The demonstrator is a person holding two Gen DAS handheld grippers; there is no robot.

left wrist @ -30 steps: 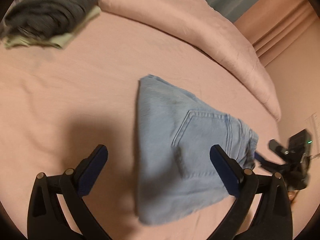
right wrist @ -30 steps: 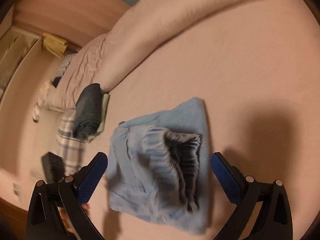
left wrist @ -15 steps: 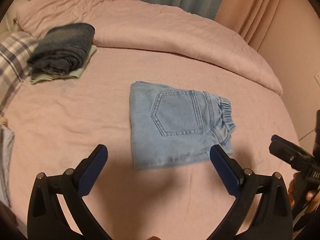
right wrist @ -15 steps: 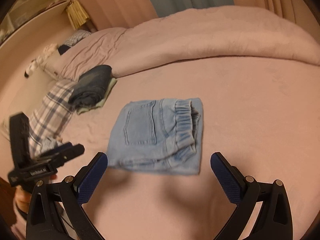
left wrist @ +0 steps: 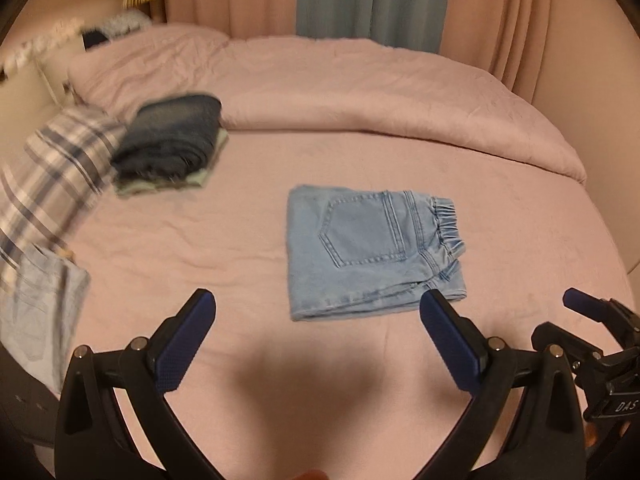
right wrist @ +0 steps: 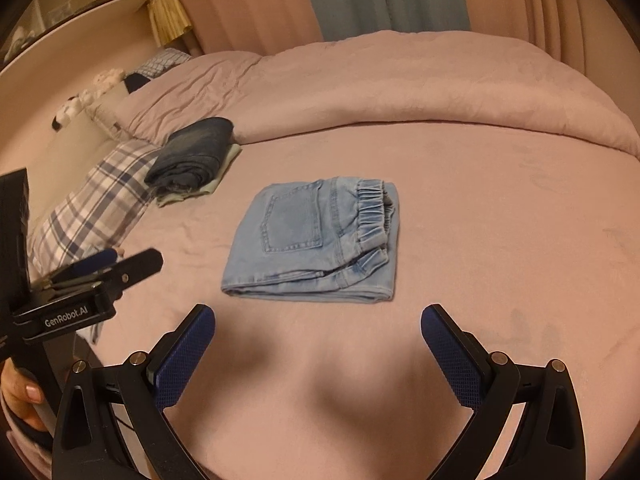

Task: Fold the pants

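Observation:
Light blue denim pants [left wrist: 372, 252] lie folded into a compact rectangle on the pink bed sheet [left wrist: 200, 240], back pocket up and elastic waistband to the right. They also show in the right wrist view [right wrist: 316, 240]. My left gripper [left wrist: 318, 320] is open and empty, raised above the bed in front of the pants. My right gripper [right wrist: 318, 328] is open and empty, also short of the pants. The right gripper shows at the right edge of the left wrist view [left wrist: 600, 344], and the left gripper at the left edge of the right wrist view [right wrist: 92, 276].
A stack of folded dark jeans [left wrist: 172, 136] on a pale green garment sits at the back left. A plaid pillow [left wrist: 52, 172] and another light denim piece [left wrist: 40, 320] lie at the left edge. A pink duvet [left wrist: 360, 88] is bunched along the back, before curtains.
Both grippers have pulled back and up from the folded pants, which now lie farther away and flat on the bed. Both stayed open.

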